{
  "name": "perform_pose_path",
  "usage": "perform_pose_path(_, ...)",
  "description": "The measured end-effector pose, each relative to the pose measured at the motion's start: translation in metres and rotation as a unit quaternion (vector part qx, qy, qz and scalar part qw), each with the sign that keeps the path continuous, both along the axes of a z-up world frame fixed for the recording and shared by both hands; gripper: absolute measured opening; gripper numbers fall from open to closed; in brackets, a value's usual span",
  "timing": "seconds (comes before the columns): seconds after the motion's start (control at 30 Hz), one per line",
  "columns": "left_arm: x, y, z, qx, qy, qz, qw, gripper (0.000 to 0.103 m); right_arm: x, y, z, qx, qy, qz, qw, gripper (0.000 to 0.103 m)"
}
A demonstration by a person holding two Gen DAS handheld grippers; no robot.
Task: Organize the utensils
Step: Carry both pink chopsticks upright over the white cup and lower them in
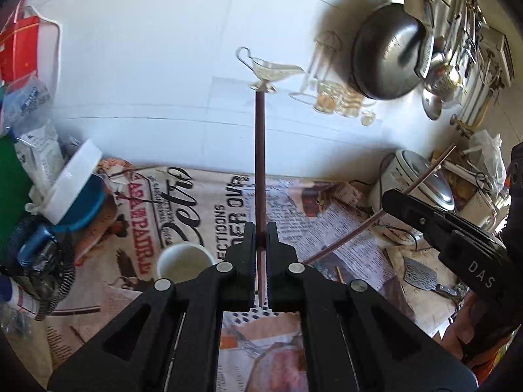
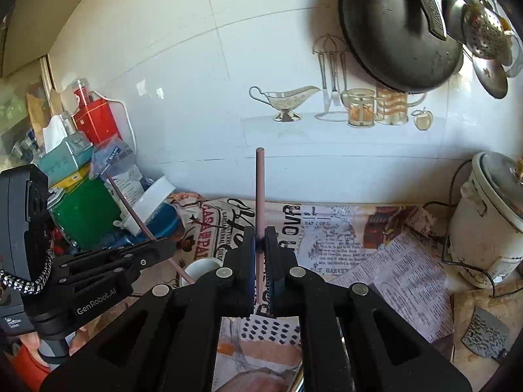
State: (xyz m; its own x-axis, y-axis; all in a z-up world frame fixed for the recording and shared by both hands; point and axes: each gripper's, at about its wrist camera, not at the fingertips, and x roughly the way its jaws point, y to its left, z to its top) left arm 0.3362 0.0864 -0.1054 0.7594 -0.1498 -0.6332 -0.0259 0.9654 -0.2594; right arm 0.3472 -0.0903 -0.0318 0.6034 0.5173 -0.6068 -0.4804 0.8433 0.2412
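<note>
My left gripper (image 1: 260, 240) is shut on a dark brown chopstick (image 1: 260, 150) that points straight ahead toward the tiled wall. My right gripper (image 2: 260, 240) is shut on a second, paler brown chopstick (image 2: 260, 189). Each gripper shows in the other view: the right one (image 1: 397, 196) at the right with its chopstick (image 1: 346, 238) slanting down, the left one (image 2: 163, 248) at the left with its chopstick (image 2: 130, 209). A white cup (image 1: 183, 263) stands on the newspaper below and left of the left gripper; it also shows in the right wrist view (image 2: 202, 269).
Newspaper (image 1: 327, 222) covers the counter. A blue tub with a white lid (image 1: 78, 192) and cluttered boxes (image 2: 81, 163) stand at the left. A white rice cooker (image 2: 487, 228) sits at the right, a cleaver (image 2: 487, 336) near it. A black pan (image 2: 395, 29) and ladles hang above.
</note>
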Motion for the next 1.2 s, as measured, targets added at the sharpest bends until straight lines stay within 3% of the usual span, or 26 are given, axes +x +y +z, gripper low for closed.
perform_pose_path(0.5, 0.019, 0.077, 0.0, 0.007, 0.002, 0.033, 0.9994, 0.003, 0.02, 0.079, -0.003, 0.013, 0.007, 0.044, 0.999, 0.005)
perform_pose_path(1.2, 0.064, 0.098, -0.095, -0.013, 0.109, 0.001, 0.9939, 0.003, 0.044, 0.13, -0.098, -0.055, 0.116, 0.05, 0.99, 0.005)
